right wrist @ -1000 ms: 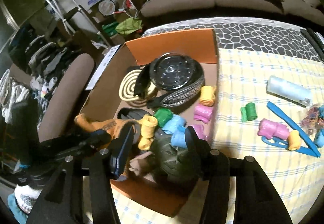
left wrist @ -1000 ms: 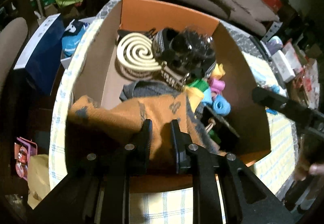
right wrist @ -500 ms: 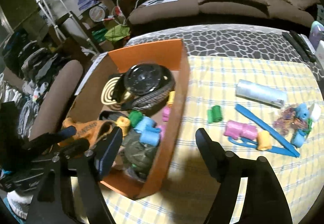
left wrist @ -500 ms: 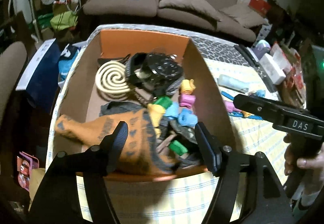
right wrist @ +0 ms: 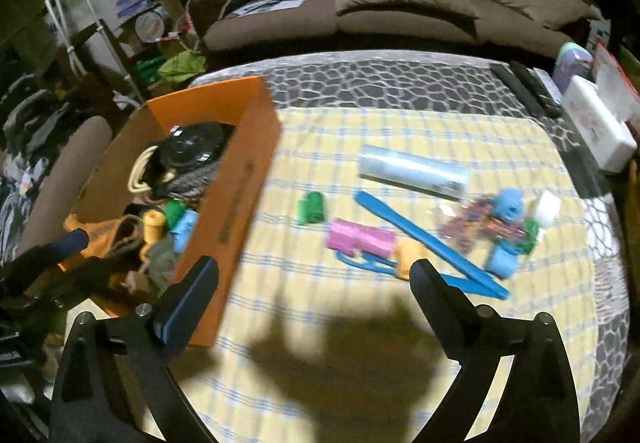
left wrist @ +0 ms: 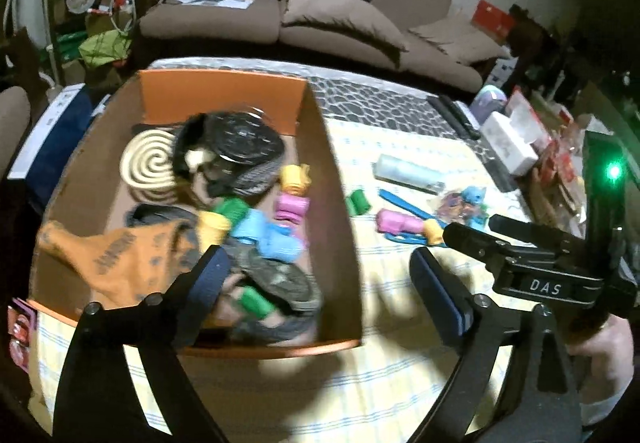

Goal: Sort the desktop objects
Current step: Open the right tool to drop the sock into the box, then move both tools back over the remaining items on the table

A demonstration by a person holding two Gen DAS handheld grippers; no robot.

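An orange cardboard box [left wrist: 224, 91] holds an orange cloth [left wrist: 116, 259], a dark camouflage bundle [left wrist: 276, 275], a cream spiral mat [left wrist: 150, 167] and several coloured rolls. My left gripper [left wrist: 320, 267] hangs over the box's near right corner. Its jaws are opening and nothing is between them. My right gripper [right wrist: 314, 271] is over the yellow checked cloth, right of the box [right wrist: 236, 179]. Its jaws are opening too, with nothing between them. Beyond it lie a green roll [right wrist: 311, 207], a pink roll [right wrist: 360, 239], a blue tool [right wrist: 420, 239] and a silvery tube [right wrist: 412, 171].
A bag of colourful bits [right wrist: 476, 227] and pale blue rolls [right wrist: 508, 203] lie at the right. Remote controls [right wrist: 528, 91] and a white box [right wrist: 600, 131] sit at the table's far right edge. A brown sofa [right wrist: 400, 3] stands behind, a chair [right wrist: 60, 179] at the left.
The left gripper let go of the orange cloth and the right one let go of the dark bundle. Both opened wide and drew back to the right, the right one out over the tablecloth.
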